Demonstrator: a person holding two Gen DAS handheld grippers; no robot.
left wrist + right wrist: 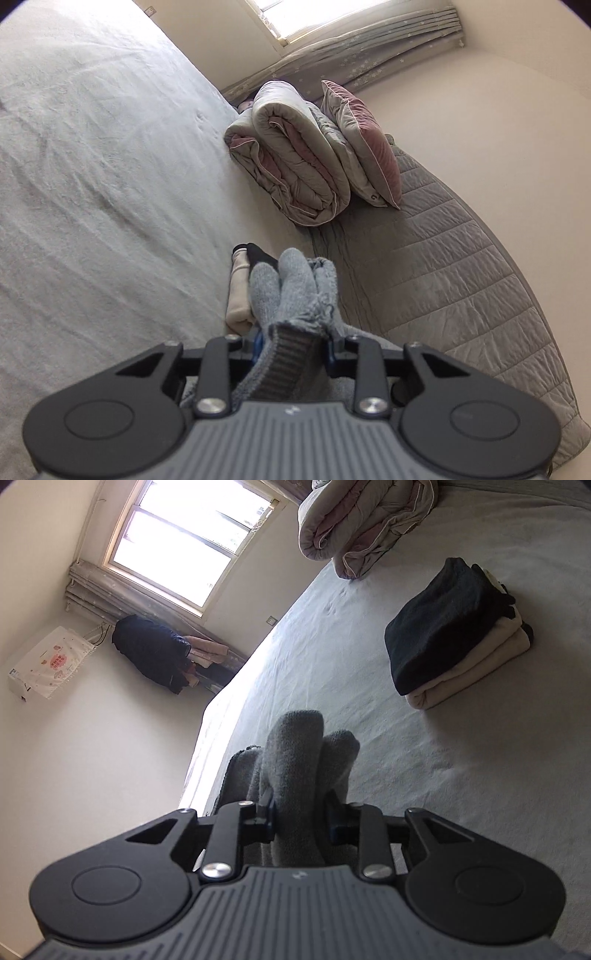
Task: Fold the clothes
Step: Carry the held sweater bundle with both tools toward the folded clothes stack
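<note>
A grey knit garment (295,284) is bunched between the jaws of my left gripper (295,343), which is shut on a thick fold with a ribbed hem showing. In the right wrist view, my right gripper (301,812) is shut on another bunched part of the grey knit garment (295,746). Both hold the cloth up above the pale bed sheet (92,166). A folded stack of clothes (454,627), black on top of cream, lies on the bed ahead and to the right. That stack (240,295) shows partly behind the held cloth in the left wrist view.
A rolled grey-and-pink duvet (295,162) and a pink pillow (362,140) lie at the head of the bed on a grey quilted cover (443,258). The bed's edge (221,701) drops to the floor on the left. Dark clothes (151,650) hang below the window (184,535).
</note>
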